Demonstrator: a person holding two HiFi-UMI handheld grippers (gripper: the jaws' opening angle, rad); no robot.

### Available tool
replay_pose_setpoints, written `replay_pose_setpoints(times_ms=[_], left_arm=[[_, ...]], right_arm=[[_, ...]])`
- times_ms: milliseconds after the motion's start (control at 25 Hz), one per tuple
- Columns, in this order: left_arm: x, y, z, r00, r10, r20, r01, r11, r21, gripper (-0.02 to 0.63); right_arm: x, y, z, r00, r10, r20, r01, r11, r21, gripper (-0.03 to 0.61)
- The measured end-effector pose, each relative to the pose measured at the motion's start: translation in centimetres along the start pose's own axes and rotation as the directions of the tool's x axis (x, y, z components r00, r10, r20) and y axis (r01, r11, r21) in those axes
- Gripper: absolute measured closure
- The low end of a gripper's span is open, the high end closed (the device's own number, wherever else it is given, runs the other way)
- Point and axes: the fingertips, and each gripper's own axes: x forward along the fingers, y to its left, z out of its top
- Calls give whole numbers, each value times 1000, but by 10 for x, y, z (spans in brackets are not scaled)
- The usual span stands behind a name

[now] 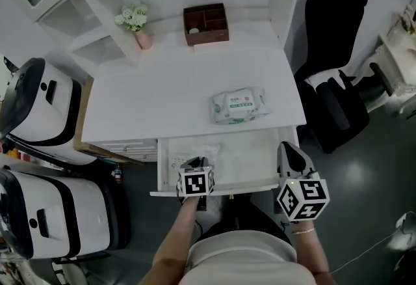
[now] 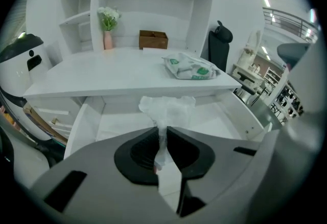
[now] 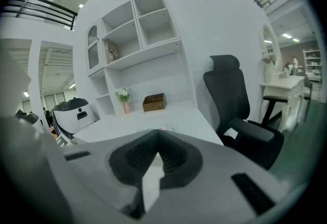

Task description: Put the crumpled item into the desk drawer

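From your head view, the desk (image 1: 169, 98) drawer (image 1: 253, 153) stands open at 6 o'clock of the wet-wipes pack (image 1: 239, 107). Your left tongs (image 1: 196, 165) hover over its left half, while your right tongs (image 1: 290, 155) sit at 3 o'clock by the drawer's right corner, out of the way. The left gripper view shows the left tongs (image 2: 162, 133) clamped on the crumpled tissue (image 2: 166, 109), which fans out at 12 o'clock above the drawer floor, seemingly ready to drop. The right gripper view shows the right tongs (image 3: 155, 138) pressed together on nothing, aimed toward the wooden organiser box (image 3: 154, 102).
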Motion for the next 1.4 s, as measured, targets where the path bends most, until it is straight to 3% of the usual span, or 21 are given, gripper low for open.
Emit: replay_pose_setpoints(times_ms=[280,560,800,1400], left_arm=[[24,-6,-13,994,5,-108,1,999,52,574],[47,-9,-27,975,3,-224,14,997,75,574],[58,-7,-31,960,-1,-279,15,999,50,572],[81,-1,-49,917,30,-398,5,996,86,571]], right_arm=[[4,-11,0,1000,-14,-13,14,1000,10,577],[7,-17,-3,999,-19,-28,19,1000,15,577],[10,-25,-2,999,-28,-32,29,999,26,577],[19,-37,-8,998,-28,-56,31,998,51,577]])
